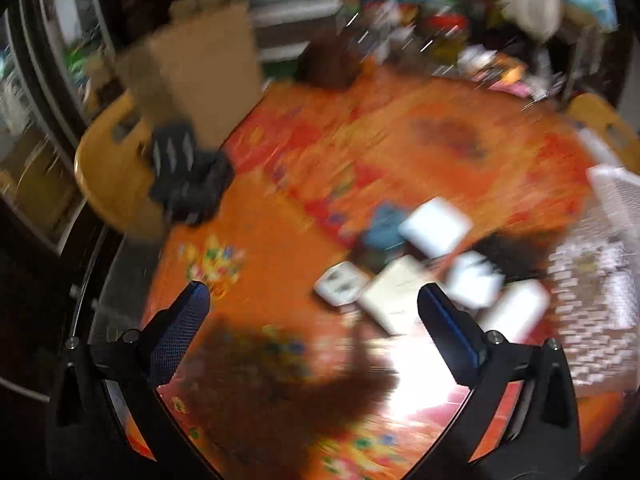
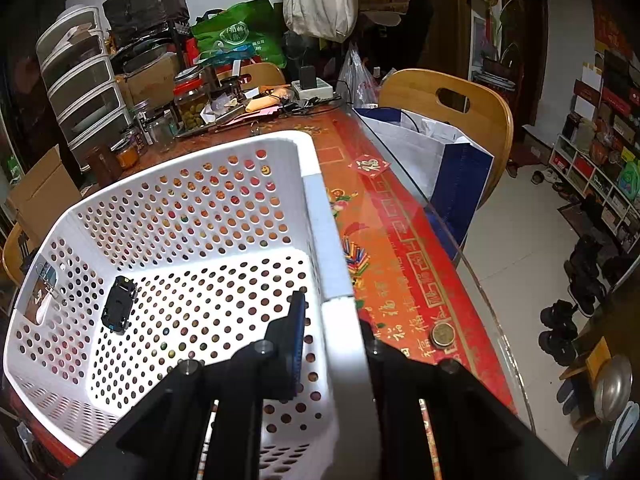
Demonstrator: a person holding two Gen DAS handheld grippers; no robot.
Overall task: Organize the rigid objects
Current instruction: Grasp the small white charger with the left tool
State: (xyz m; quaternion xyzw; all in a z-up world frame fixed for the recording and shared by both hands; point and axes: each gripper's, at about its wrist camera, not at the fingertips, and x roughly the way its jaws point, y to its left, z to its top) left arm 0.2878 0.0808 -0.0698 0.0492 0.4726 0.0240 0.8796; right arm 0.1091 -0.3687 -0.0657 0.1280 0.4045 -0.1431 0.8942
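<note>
Boxes (image 1: 432,276), small, white and hard, lie in a blurry pile near the right edge of the worktop (image 1: 280,216), just beside the white basket (image 2: 332,264). They look light and stiff, so a grab across two flat sides should hold. The left tool (image 1: 312,300) is wide open, with nothing in it. The right tool (image 2: 332,320) is clenched on the basket's rim. Inside the basket lies one small black thing (image 2: 119,305).
</note>
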